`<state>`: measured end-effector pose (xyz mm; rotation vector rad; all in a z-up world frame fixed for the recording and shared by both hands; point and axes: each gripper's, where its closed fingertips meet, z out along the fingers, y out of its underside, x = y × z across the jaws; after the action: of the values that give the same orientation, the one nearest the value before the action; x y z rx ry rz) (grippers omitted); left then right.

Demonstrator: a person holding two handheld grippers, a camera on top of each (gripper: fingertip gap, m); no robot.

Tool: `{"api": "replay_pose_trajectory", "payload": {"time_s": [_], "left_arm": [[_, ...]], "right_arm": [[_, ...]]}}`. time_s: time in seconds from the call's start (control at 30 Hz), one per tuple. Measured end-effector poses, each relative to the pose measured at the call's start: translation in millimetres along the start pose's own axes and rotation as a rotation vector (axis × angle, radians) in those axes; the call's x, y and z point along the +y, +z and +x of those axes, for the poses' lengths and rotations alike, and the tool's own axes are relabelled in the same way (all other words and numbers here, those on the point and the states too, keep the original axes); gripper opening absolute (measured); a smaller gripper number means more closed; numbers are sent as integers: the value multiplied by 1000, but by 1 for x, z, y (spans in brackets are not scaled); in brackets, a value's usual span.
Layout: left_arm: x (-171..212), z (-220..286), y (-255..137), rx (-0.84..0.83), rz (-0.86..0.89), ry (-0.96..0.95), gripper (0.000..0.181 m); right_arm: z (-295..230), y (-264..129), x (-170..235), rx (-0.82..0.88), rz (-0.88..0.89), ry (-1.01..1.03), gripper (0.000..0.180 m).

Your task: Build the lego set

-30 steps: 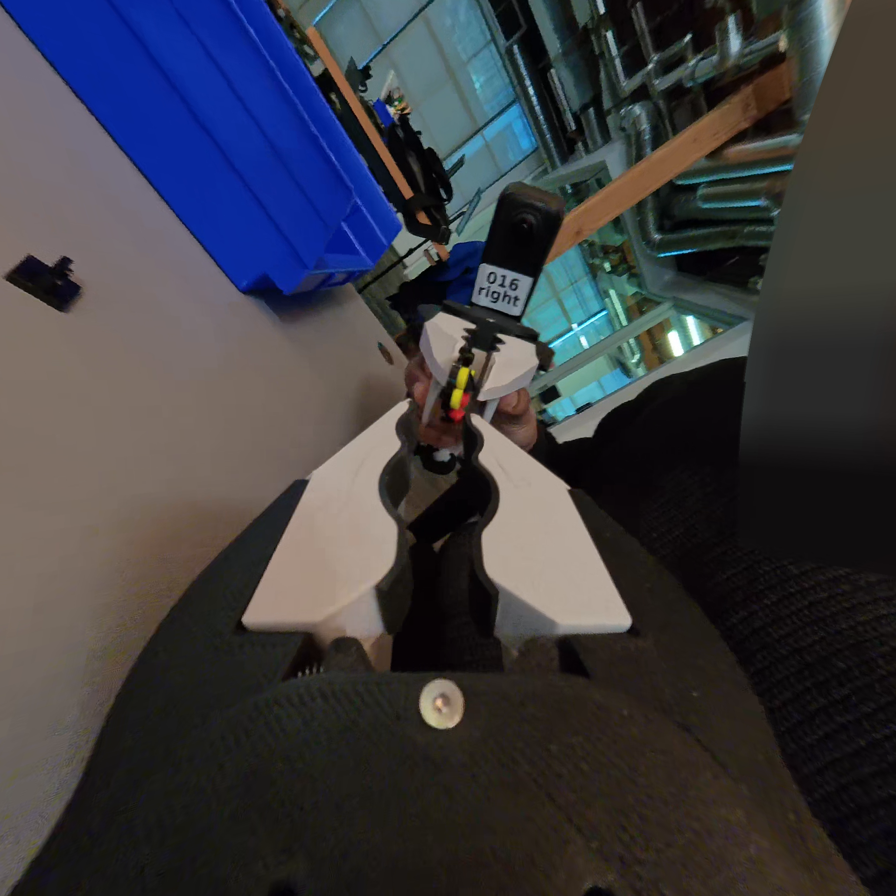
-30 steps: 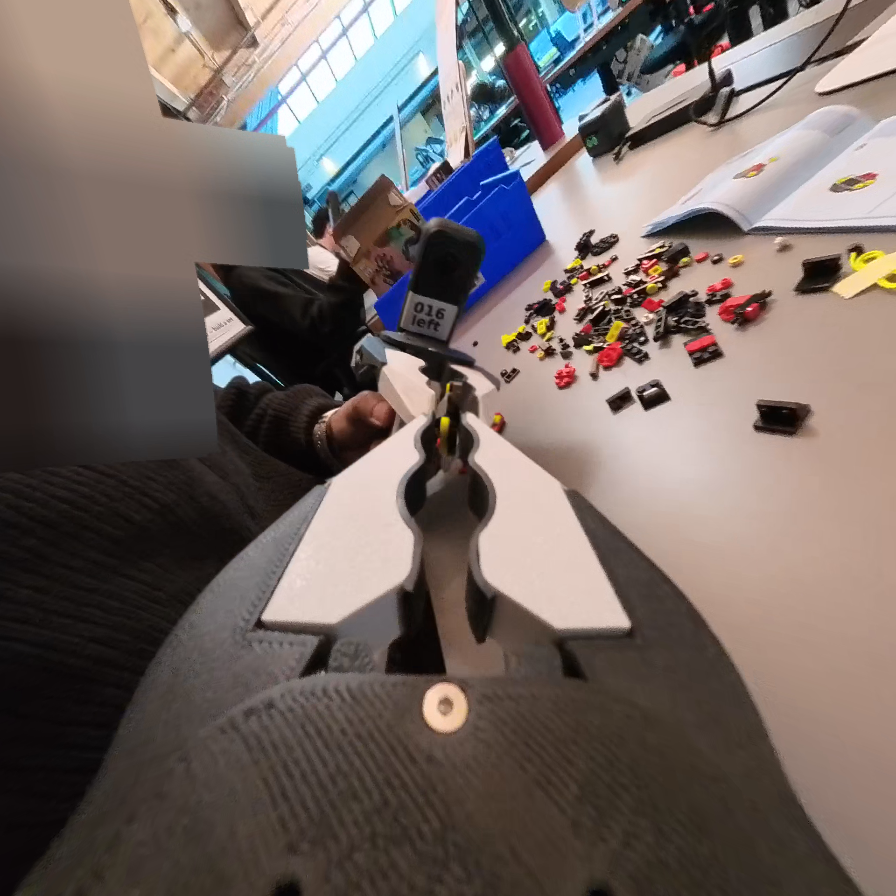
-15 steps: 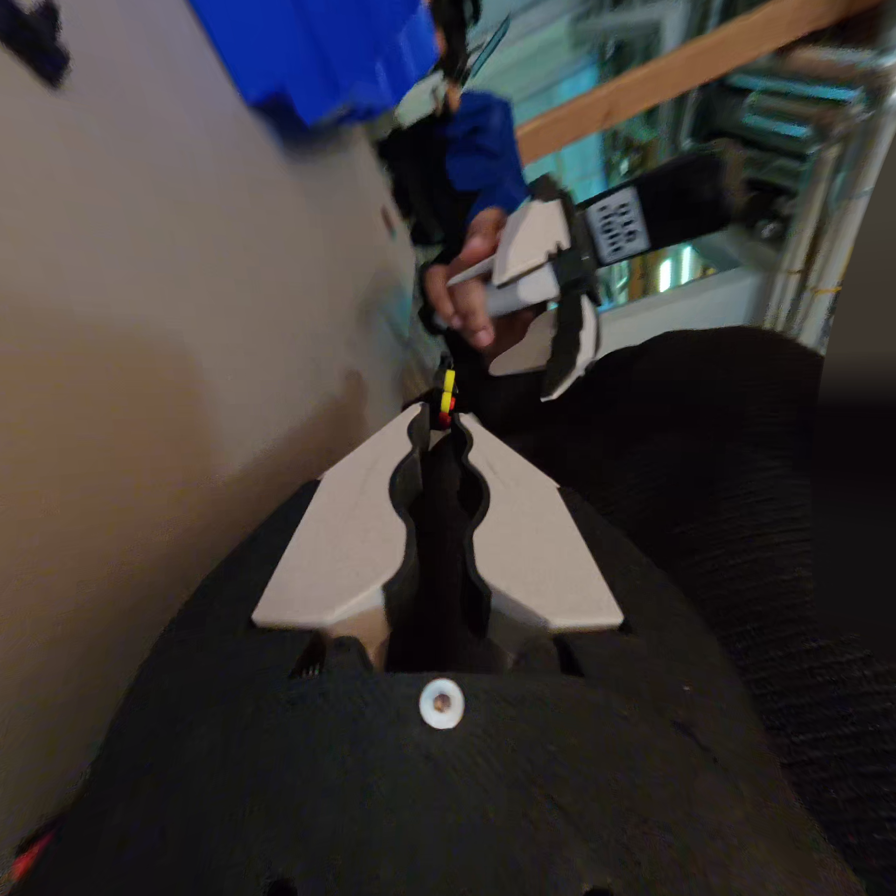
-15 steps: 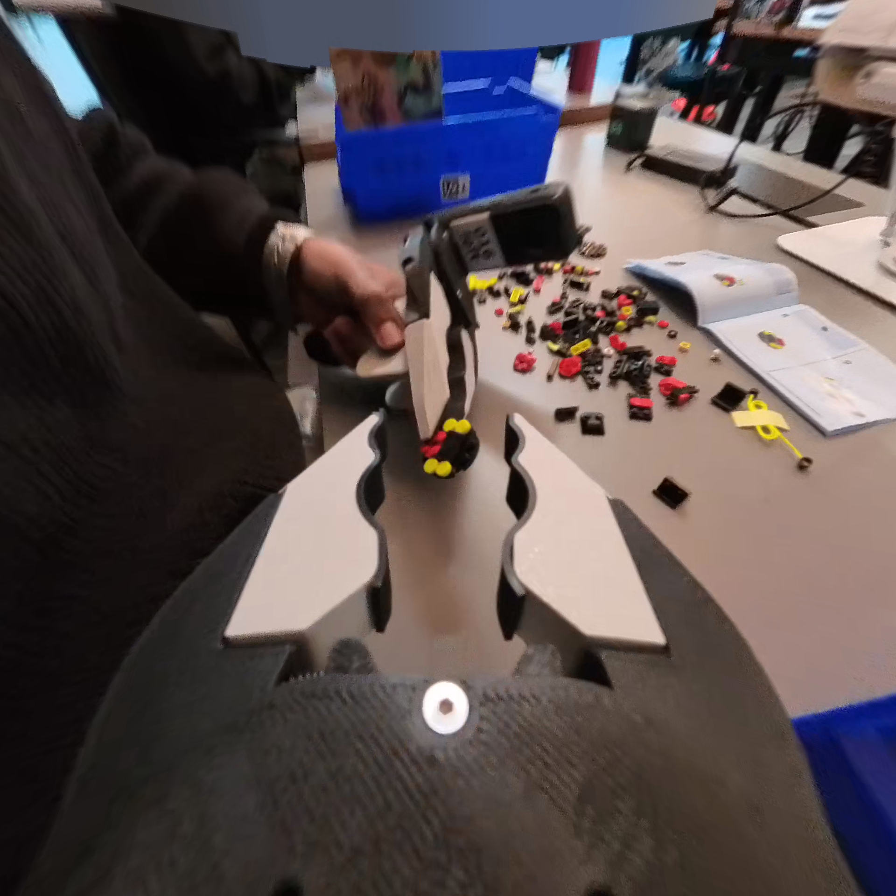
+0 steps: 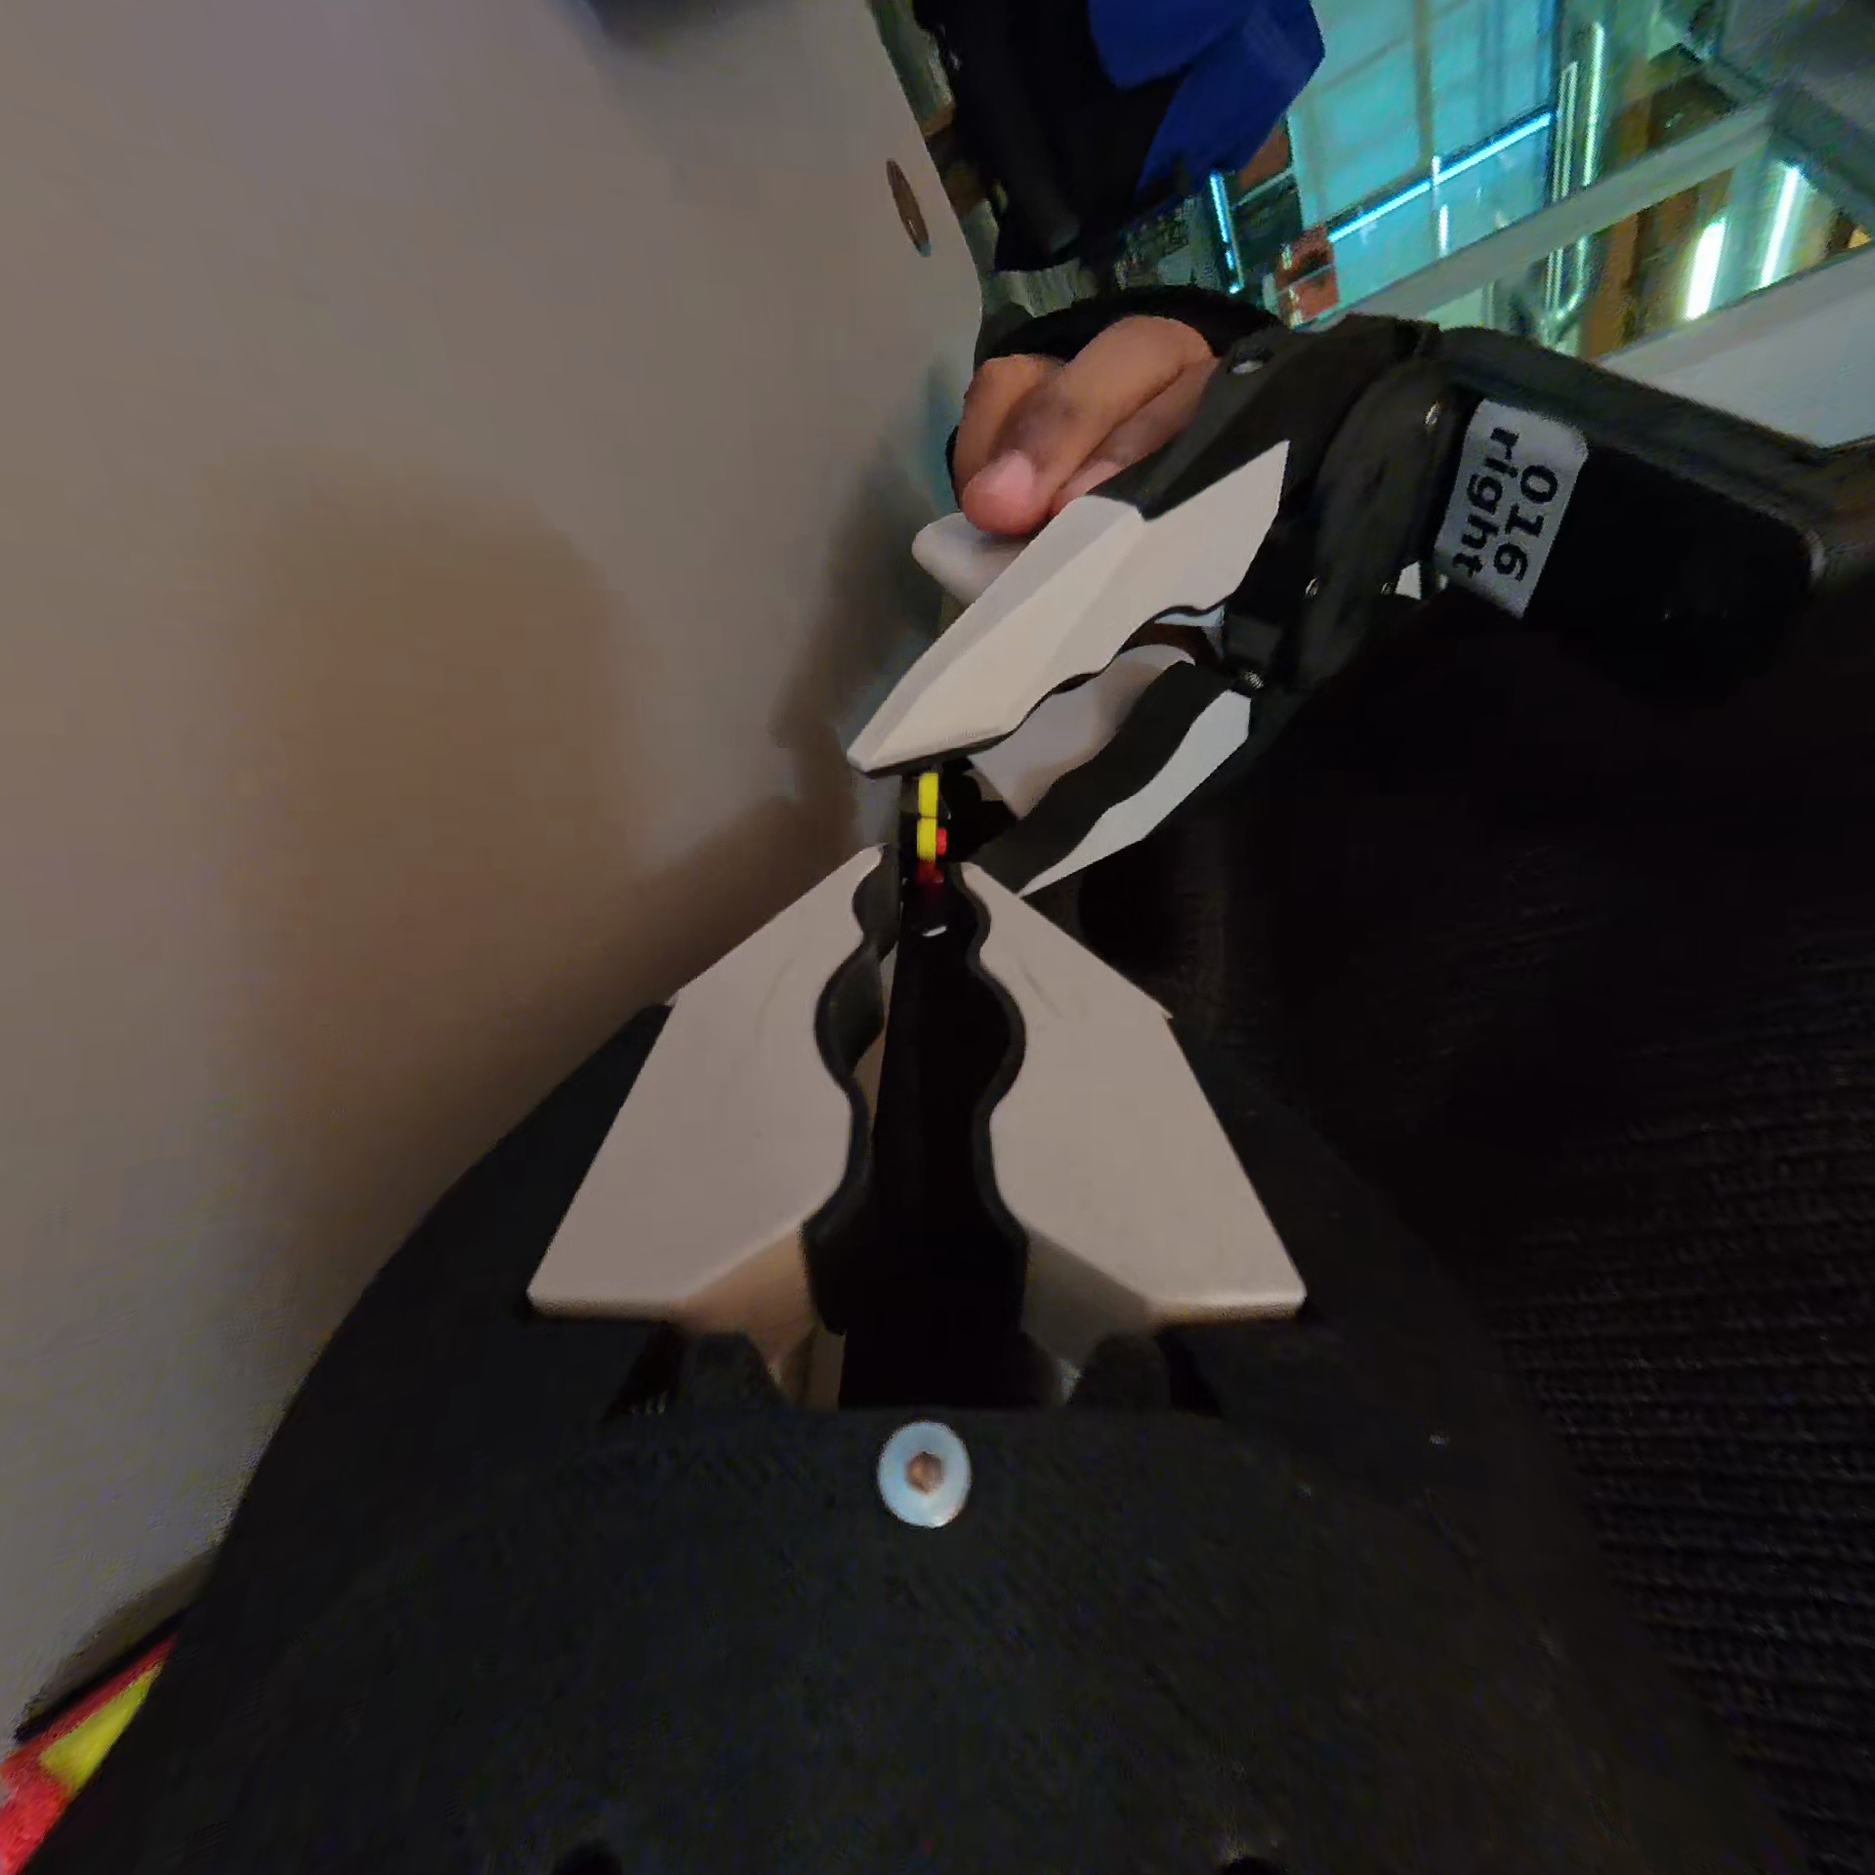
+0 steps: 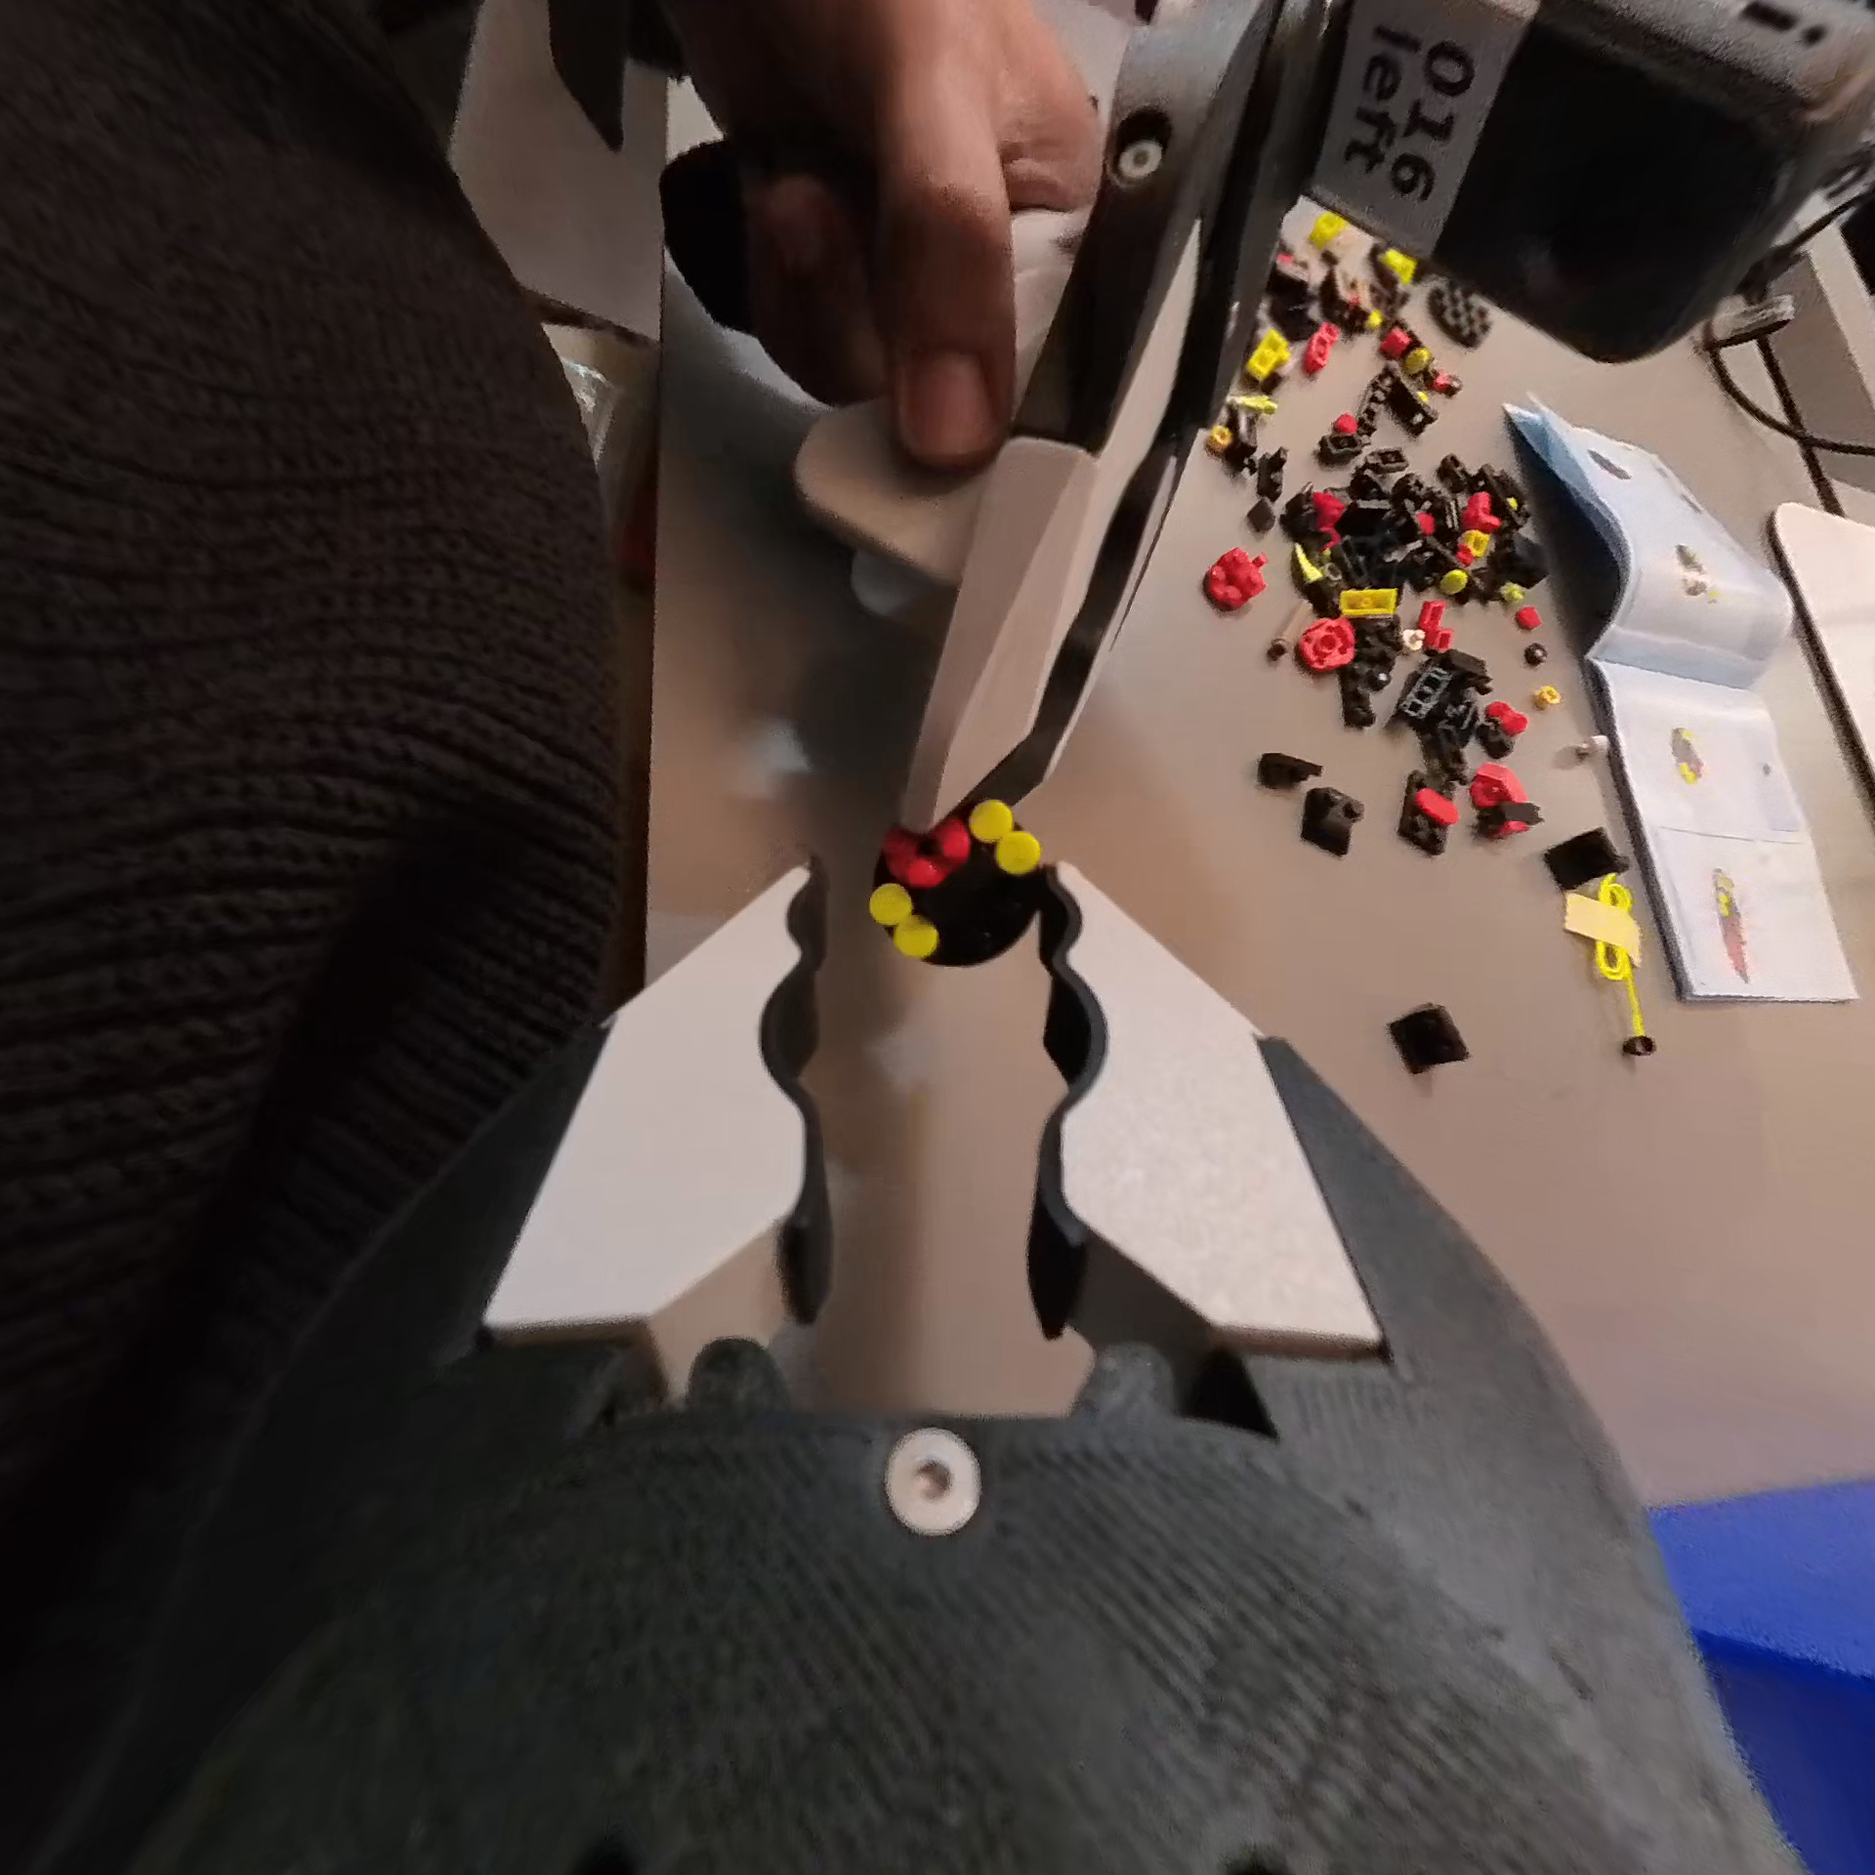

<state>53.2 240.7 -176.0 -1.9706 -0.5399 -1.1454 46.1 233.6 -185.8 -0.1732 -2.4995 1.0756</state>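
In the left wrist view a pale grey desk (image 5: 406, 609) fills the left side, tilted steeply, with blurred windows and pipework behind at the top right; a dark knitted garment (image 5: 1522, 1116) takes the right side; a red and yellow scrap at the bottom left corner is cut off and cannot be identified. The left gripper (image 5: 925, 893) has its fingers drawn together on a small lego assembly (image 5: 926, 827), seen edge-on as a thin black, yellow and red sliver, most of it hidden between the tips. The right gripper (image 5: 944, 771) comes in from the upper right, a hand (image 5: 1075, 416) on its handle; it carries a white label with printed writing; its tips sit just at the assembly, the far finger largely hidden.

In the right wrist view the desk (image 6: 1218, 1167) carries a scatter of loose black, red and yellow pieces (image 6: 1400, 568), an open instruction booklet (image 6: 1725, 791) cut off at the right, and a blue bin corner (image 6: 1776, 1623). The right gripper (image 6: 933, 893) has its fingers spread apart, flanking the lego assembly (image 6: 954, 893), a black round piece with yellow and red studs, without clearly touching it; the left gripper (image 6: 949, 812), also labelled, pinches its upper edge.
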Motion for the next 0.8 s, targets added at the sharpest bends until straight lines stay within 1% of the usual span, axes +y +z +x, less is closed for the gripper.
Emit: {"api": "replay_pose_trajectory", "payload": {"time_s": [0.07,0.13,0.2,0.37,0.5,0.57,0.63,0.8], "left_arm": [[1,-3,0,-17,-6,-1,4],[0,-4,0,-18,4,-10,4],[-3,-5,-1,-28,25,-7,5],[-22,-18,-16,-118,150,16,8],[-32,-19,-24,-119,217,16,8],[-32,-18,-23,-107,222,14,8],[-34,-16,-22,-82,234,8,7],[-39,-16,-26,-62,277,-9,6]], "right_arm": [[2,0,3,26,-22,-24,32],[4,0,3,38,-26,-19,32],[9,0,5,52,-33,28,32],[31,1,40,119,-167,242,32],[41,2,50,117,-139,485,32],[44,2,56,114,-137,577,42],[47,1,59,123,-139,616,51],[68,-16,53,218,-69,600,64]]}}
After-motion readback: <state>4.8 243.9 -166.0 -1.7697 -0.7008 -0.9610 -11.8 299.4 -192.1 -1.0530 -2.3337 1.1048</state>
